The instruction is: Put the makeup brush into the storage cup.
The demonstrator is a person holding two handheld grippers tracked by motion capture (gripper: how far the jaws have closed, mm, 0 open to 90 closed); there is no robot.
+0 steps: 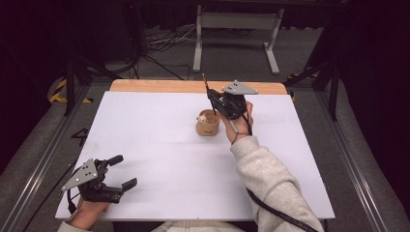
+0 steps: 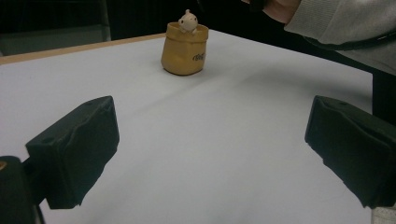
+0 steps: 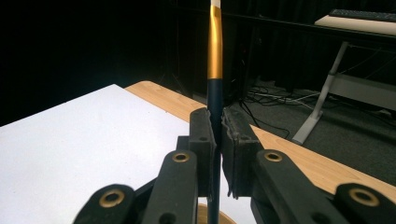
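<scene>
White tabletop (image 1: 159, 159) on a wooden bench, dark room behind: a pen held above a small holder.

Right gripper (image 3: 217, 135) is clamped on the pen (image 3: 214, 51), dark-barrelled with a gold band, held upright just above the tan bag-shaped pot (image 1: 208, 124), likely for dropping it in. A pale figurine (image 2: 187, 22) peeks from the pot's rim. Left gripper (image 2: 210, 149) rests wide open and empty, well apart.
</scene>
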